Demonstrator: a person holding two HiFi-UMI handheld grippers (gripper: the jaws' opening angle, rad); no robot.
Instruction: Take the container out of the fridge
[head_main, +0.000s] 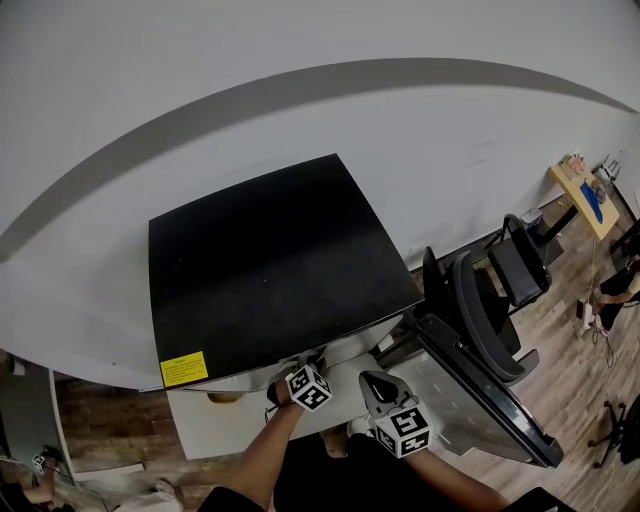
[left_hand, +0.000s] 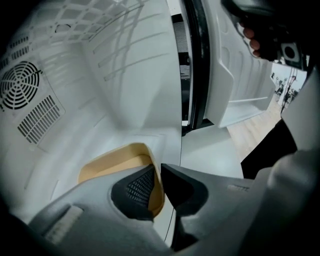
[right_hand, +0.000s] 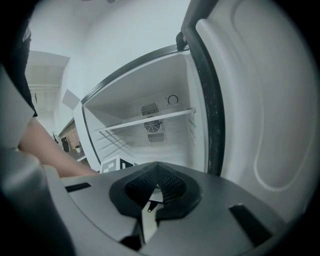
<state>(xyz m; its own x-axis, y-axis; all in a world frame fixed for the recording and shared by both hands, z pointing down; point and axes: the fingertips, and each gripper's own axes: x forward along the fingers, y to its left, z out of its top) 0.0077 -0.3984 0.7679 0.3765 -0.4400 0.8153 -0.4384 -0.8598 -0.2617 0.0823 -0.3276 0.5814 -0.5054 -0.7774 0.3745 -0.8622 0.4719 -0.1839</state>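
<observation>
A tan, open-topped container (left_hand: 112, 165) sits on the white floor inside the fridge (head_main: 270, 260). My left gripper (left_hand: 157, 169) reaches in under the fridge's black top and is shut on the container's right wall, one pad inside the rim and the other outside. In the head view only the left gripper's (head_main: 300, 378) marker cube and the forearm show. My right gripper (head_main: 378, 390) hovers in front of the open fridge, beside the door (right_hand: 260, 100). Its jaws (right_hand: 157, 169) are shut with nothing between them.
The fridge door (head_main: 480, 400) stands open to the right. Inside are a wire shelf (right_hand: 150, 119) and a round fan vent (left_hand: 17, 85) on the back wall. An office chair (head_main: 520, 265) and a small desk (head_main: 580, 195) stand on the wooden floor to the right.
</observation>
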